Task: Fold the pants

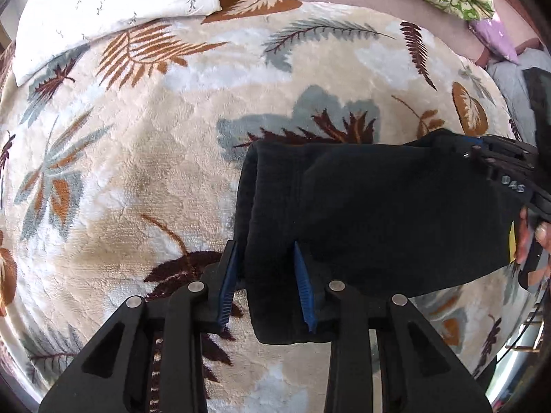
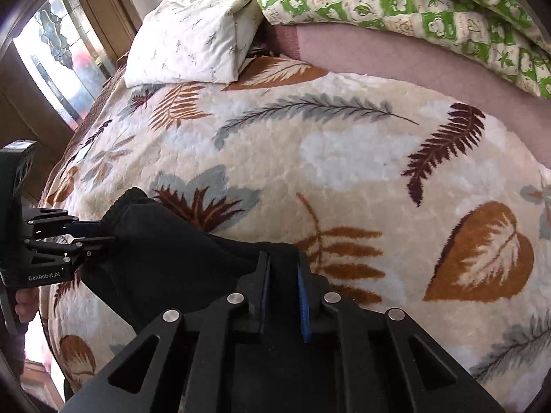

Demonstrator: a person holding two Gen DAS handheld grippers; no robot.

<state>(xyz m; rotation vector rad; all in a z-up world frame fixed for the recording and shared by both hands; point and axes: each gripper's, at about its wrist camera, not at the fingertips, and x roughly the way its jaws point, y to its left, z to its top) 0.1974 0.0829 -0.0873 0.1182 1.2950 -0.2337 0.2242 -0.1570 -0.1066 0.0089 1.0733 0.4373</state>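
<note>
The black pants [image 1: 378, 213] lie folded on the leaf-patterned blanket [image 1: 137, 179]. The left gripper [image 1: 267, 258] clamps one end; the right gripper [image 2: 284, 268] seems clenched on the other.

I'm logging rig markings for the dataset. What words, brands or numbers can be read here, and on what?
"GenRobot.AI": white print on the body of the left gripper, seen from the right wrist camera.
"045": raised characters, seen upside down, on the right gripper; the reading is unsure.
No readable text on the pants or the blanket.
</note>
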